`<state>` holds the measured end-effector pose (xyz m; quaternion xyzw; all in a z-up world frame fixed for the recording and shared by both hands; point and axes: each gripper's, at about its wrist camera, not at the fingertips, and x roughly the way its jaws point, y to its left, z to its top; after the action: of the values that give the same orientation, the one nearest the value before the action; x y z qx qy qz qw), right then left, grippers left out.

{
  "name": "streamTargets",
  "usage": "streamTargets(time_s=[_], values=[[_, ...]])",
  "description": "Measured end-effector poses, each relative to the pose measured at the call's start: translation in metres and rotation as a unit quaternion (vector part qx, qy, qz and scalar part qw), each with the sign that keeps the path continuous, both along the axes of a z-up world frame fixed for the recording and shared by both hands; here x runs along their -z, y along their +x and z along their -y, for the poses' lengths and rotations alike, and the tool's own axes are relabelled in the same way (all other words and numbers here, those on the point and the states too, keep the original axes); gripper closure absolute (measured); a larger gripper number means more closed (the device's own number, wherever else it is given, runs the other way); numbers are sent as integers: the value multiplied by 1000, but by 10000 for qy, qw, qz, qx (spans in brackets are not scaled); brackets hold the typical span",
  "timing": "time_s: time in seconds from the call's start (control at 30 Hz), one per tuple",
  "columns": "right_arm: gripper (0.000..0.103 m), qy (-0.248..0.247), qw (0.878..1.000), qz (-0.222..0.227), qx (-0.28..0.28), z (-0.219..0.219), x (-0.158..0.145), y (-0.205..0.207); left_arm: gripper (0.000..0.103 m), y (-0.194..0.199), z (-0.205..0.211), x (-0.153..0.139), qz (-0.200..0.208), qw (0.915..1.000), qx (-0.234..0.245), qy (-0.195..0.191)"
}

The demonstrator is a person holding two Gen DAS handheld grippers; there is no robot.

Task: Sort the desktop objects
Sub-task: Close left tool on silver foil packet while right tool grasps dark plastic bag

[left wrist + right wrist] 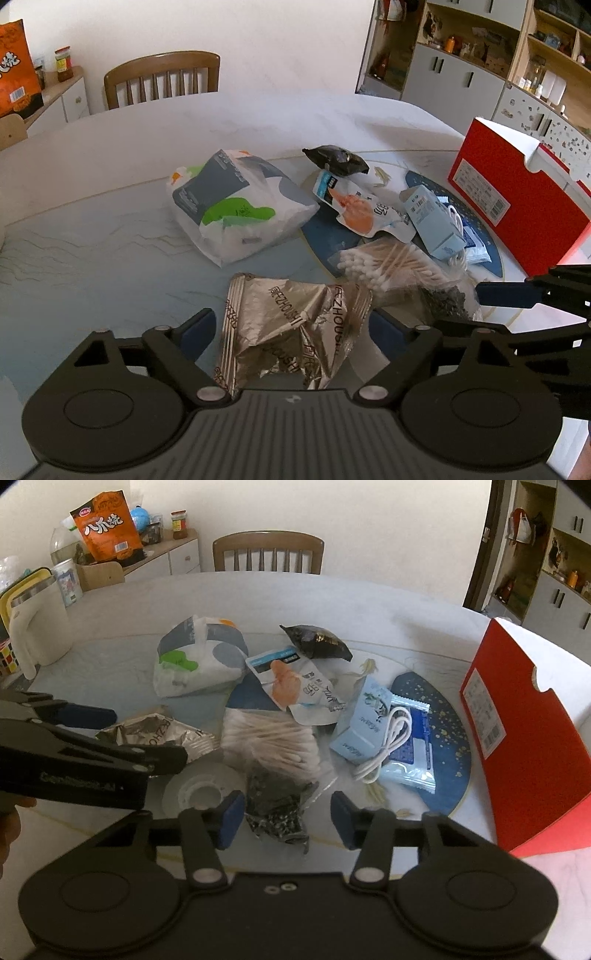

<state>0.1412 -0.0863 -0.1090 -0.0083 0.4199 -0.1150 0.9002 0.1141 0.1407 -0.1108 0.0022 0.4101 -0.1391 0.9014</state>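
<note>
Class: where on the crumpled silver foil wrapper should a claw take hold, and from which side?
Grip the silver foil wrapper at its raised crumpled ridge, coming from the near side, where the left claw already straddles it; its flat edges hug the table.

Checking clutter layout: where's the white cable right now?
In the right wrist view, the white cable lies coiled right of centre on the blue carton and blue sachet, left of the red box.

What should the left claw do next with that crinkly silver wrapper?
Probably close. The left claw stands open with the silver wrapper lying between its blue pads, so a gentle squeeze should grip it, ready to lift toward the red box.
</note>
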Motion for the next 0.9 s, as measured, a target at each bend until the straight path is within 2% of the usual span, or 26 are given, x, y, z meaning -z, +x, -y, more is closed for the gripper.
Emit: streamTargets(time_s=[0.1, 0.3, 0.4, 0.57, 0.9], values=[[57, -9, 10000, -8, -8, 0, 0, 1, 22, 0, 1, 1, -32, 10000, 34, -27], [60, 0, 10000, -23, 20, 1, 0, 2, 30, 0, 0, 1, -52, 10000, 38, -13], [69, 33, 10000, -49, 22, 2, 1, 3, 35, 0, 0, 1, -45, 10000, 24, 12], [72, 8, 10000, -33, 48, 1, 0, 2, 43, -2, 1, -1, -36, 10000, -5, 9], [76, -46, 9999, 64, 109, 2, -7, -5, 49, -6, 2, -4, -49, 9999, -57, -105]])
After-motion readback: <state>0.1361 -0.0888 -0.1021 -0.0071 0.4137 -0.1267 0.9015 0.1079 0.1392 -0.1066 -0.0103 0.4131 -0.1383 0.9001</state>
